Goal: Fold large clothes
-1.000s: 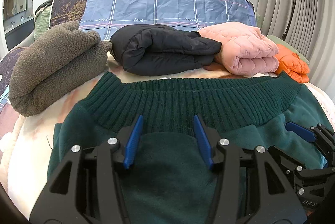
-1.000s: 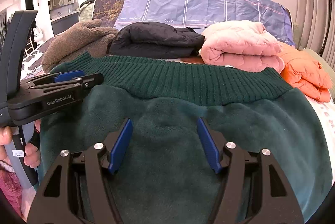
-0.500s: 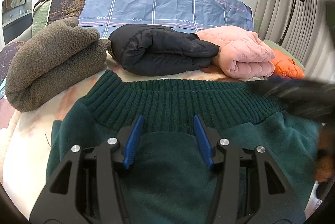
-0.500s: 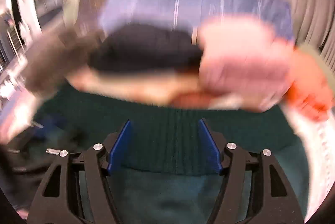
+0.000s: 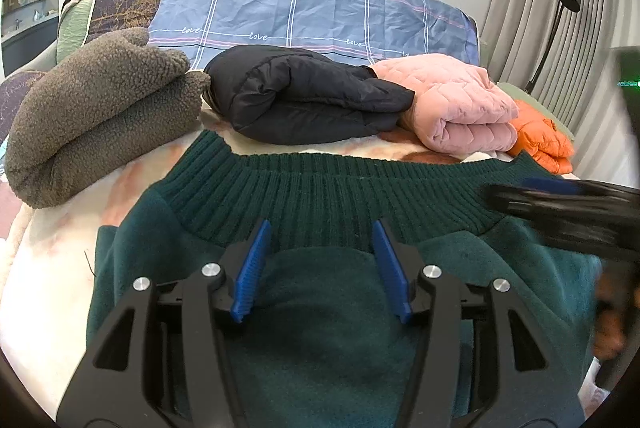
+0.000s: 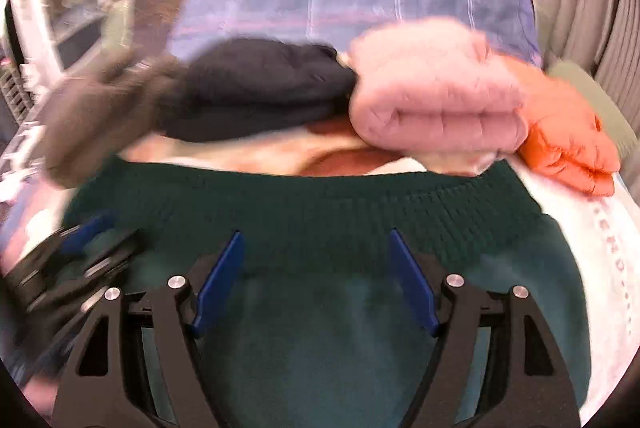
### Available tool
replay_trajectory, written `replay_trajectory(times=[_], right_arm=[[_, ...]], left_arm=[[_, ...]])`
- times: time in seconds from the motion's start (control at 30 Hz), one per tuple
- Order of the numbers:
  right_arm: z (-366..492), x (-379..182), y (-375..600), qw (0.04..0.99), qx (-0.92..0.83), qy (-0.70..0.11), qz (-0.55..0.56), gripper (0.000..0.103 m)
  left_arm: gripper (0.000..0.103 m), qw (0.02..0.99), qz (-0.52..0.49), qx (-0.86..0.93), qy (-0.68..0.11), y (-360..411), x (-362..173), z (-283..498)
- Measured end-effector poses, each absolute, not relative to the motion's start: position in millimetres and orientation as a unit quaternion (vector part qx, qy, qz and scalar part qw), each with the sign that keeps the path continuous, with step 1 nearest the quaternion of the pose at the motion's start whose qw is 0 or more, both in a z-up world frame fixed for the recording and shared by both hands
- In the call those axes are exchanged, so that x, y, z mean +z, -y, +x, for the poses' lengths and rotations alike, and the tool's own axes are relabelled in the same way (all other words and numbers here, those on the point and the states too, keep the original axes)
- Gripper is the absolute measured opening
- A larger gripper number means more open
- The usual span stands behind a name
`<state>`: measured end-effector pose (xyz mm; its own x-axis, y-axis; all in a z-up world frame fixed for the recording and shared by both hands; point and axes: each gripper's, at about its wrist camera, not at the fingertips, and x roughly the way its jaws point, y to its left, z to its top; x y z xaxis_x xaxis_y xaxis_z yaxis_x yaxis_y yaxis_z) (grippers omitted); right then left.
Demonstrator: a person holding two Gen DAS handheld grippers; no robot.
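Now both tools hover with jaws apart and empty, the right tool having just widened, the left tool beside it, over the green sweater lying flat at the bed's near edge; grip both ribbed hem corners evenly.

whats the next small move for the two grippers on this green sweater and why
Probably lower both and pinch the ribbed hem: the left gripper and right gripper, which has just been opening, are open with nothing held, and the green sweater lies flat.

Left claw parted; right claw just widened, empty.
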<state>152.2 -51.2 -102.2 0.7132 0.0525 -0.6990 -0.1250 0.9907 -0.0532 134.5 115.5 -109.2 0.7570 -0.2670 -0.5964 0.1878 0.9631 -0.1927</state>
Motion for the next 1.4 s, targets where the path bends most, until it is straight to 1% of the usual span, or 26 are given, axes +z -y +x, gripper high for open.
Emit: replay_trajectory(times=[0.07, 0.1, 0.13, 0.17, 0.2, 0.23, 0.3, 0.33, 0.37, 0.47, 0.53, 0.6, 0.67, 0.77, 0.93, 0.97, 1.0, 1.03, 1.13, 1.2, 1.27, 1.33, 1.4], right_arm=[[116.8, -101.3, 47.1, 0.924, 0.073, -0.369, -0.066, 0.076], [106.2, -110.1, 48.9, 0.919, 0.076, -0.381, -0.073, 0.076], [102.2, -128.6, 49.8, 0.904, 0.081, -0.413, -0.075, 0.077], [99.4, -148.1, 51.4, 0.9, 0.082, -0.42, -0.081, 0.081], [95.5, -155.8, 51.0, 0.912, 0.084, -0.388, -0.098, 0.083], [96.4, -157.8, 50.5, 0.916, 0.09, -0.377, -0.106, 0.086], [103.1, -150.2, 59.1, 0.911, 0.099, -0.396, -0.061, 0.086], [103.5, -145.3, 60.9, 0.909, 0.097, -0.402, -0.05, 0.083], [97.5, -138.3, 60.7, 0.909, 0.083, -0.405, -0.053, 0.08], [68.6, -123.7, 56.8, 0.916, 0.083, -0.385, -0.074, 0.08], [51.3, -130.1, 53.5, 0.912, 0.083, -0.39, -0.097, 0.08], [53.2, -150.3, 63.8, 0.906, 0.088, -0.41, -0.066, 0.081], [58.7, -157.9, 65.3, 0.906, 0.096, -0.407, -0.063, 0.086], [69.1, -151.1, 61.8, 0.895, 0.097, -0.432, -0.052, 0.087], [45.2, -137.8, 62.3, 0.906, 0.084, -0.409, -0.067, 0.087], [37.7, -136.0, 61.1, 0.909, 0.084, -0.402, -0.075, 0.087], [29.1, -133.4, 57.3, 0.911, 0.088, -0.392, -0.089, 0.087], [22.6, -130.9, 54.2, 0.913, 0.092, -0.384, -0.102, 0.087], [8.8, -125.3, 32.1, 0.916, 0.118, -0.351, -0.155, 0.087], [2.0, -125.4, 13.8, 0.912, 0.144, -0.338, -0.183, 0.087], [-1.2, -129.7, -4.3, 0.904, 0.169, -0.333, -0.209, 0.087], [-3.0, -138.1, -24.9, 0.892, 0.19, -0.332, -0.24, 0.087], [-3.0, -145.9, -42.5, 0.882, 0.209, -0.332, -0.261, 0.087]], left_arm=[[0.054, 0.936, -0.06, -0.121, -0.326, -115.5, -108.9, 134.4], [0.054, 0.936, -0.059, -0.121, -0.326, -115.5, -108.6, 134.4], [0.054, 0.936, -0.059, -0.121, -0.326, -115.2, -108.5, 134.7], [0.054, 0.936, -0.059, -0.121, -0.326, -115.1, -108.4, 134.5], [0.055, 0.936, -0.057, -0.122, -0.326, -114.4, -108.3, 134.2], [0.055, 0.936, -0.055, -0.12, -0.326, -114.0, -108.2, 134.3], [0.055, 0.936, -0.054, -0.118, -0.326, -113.5, -108.4, 134.8], [0.055, 0.936, -0.056, -0.119, -0.325, -114.0, -108.2, 134.4], [0.055, 0.936, -0.059, -0.121, -0.325, -114.9, -108.2, 134.2], [0.055, 0.936, -0.065, -0.123, -0.324, -117.0, -108.5, 134.0], [0.055, 0.936, -0.064, -0.123, -0.324, -116.4, -108.6, 134.0], [0.055, 0.936, -0.062, -0.123, -0.324, -116.2, -108.6, 133.8], [0.055, 0.937, -0.058, -0.121, -0.323, -115.3, -108.7, 132.9], [0.055, 0.936, -0.062, -0.122, -0.324, -117.8, -109.0, 132.6], [0.055, 0.934, -0.089, -0.135, -0.318, -131.2, -101.7, 124.0], [0.058, 0.933, -0.094, -0.135, -0.319, -136.4, -97.2, 121.2], [0.075, 0.935, -0.099, -0.127, -0.317, -145.4, -90.5, 117.3], [0.079, 0.939, -0.104, -0.113, -0.308, -157.6, -82.8, 112.4], [0.079, 0.943, -0.139, -0.094, -0.288, -204.8, -69.7, 101.7], [0.079, 0.933, -0.167, -0.09, -0.305, -236.1, -77.5, 102.1], [0.079, 0.909, -0.204, -0.114, -0.345, -261.7, -99.9, 110.1], [0.079, 0.866, -0.264, -0.176, -0.386, -279.2, -128.9, 122.2], [0.079, 0.827, -0.315, -0.224, -0.409, -288.2, -152.5, 132.3]])
